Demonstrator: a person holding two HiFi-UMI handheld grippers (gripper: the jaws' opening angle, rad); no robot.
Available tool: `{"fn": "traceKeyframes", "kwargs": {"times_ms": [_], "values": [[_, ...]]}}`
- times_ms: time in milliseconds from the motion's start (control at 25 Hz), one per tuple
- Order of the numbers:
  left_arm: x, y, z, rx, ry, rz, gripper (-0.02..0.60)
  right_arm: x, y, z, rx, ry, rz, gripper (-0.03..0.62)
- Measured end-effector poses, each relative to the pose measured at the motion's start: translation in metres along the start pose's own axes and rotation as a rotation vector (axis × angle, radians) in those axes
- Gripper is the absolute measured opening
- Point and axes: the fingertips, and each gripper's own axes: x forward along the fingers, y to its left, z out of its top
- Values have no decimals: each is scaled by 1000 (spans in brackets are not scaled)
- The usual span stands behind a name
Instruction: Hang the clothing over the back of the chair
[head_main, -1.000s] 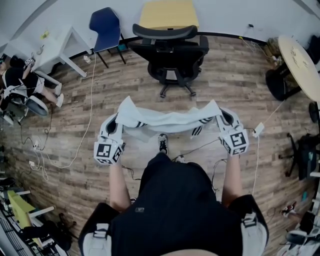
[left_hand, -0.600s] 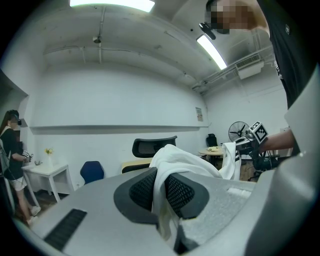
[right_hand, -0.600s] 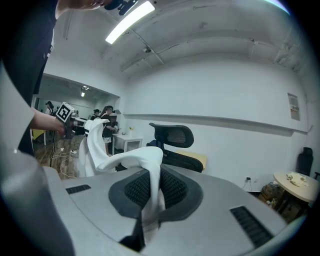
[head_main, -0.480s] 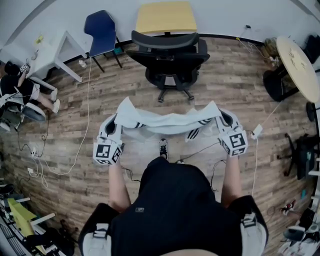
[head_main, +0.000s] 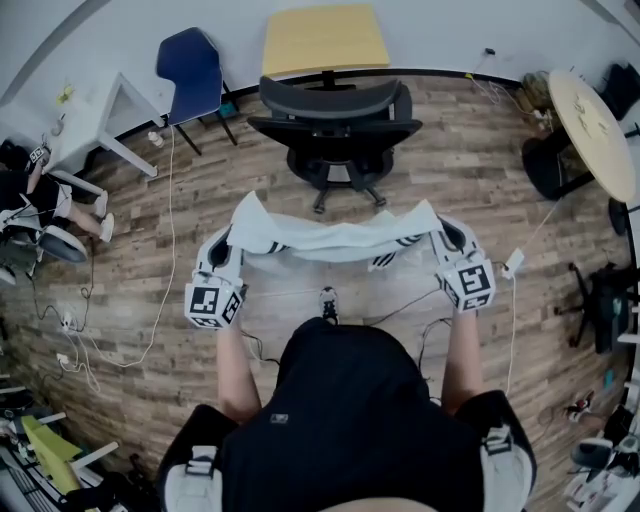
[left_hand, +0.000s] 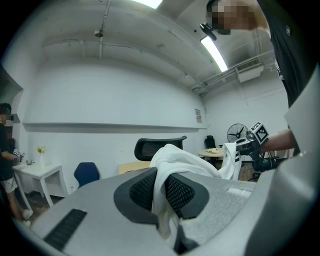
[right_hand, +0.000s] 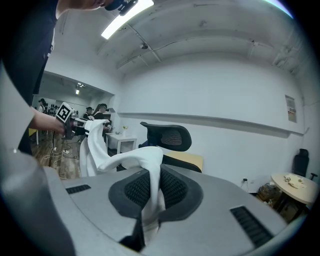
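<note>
A white garment (head_main: 335, 240) with black stripes is stretched between my two grippers at chest height. My left gripper (head_main: 232, 242) is shut on its left end (left_hand: 165, 190); my right gripper (head_main: 441, 232) is shut on its right end (right_hand: 152, 187). The black office chair (head_main: 333, 125) stands just beyond the garment with its curved back (head_main: 330, 98) turned away from me. Its mesh back also shows in the left gripper view (left_hand: 156, 146) and the right gripper view (right_hand: 170, 136). The cloth hangs short of the chair, apart from it.
A yellow table (head_main: 325, 38) stands behind the chair. A blue chair (head_main: 192, 68) and a white desk (head_main: 95, 110) are at the left, with a person (head_main: 30, 195) seated there. A round table (head_main: 590, 115) is at the right. Cables (head_main: 150, 300) trail over the wood floor.
The chair and the room have slid nearer and lower in the head view, so I have stepped closer. Both grippers keep their hold on the garment unchanged.
</note>
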Motion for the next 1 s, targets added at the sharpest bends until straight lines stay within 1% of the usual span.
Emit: {"fn": "traceKeyframes", "kwargs": {"times_ms": [280, 440, 600, 720, 1000], "values": [[30, 25, -2, 4, -2, -40, 21, 20, -3, -6, 21, 47, -40, 9], [42, 40, -3, 3, -3, -58, 21, 32, -2, 1, 8, 28, -60, 9], [54, 50, -4, -2, -7, -78, 21, 35, -2, -1, 30, 71, -85, 9], [60, 59, -6, -3, -8, -93, 21, 43, -1, 8, 17, 40, -101, 9], [73, 80, -6, -2, -23, -113, 21, 56, 1, 11, 8, 37, -126, 9]]}}
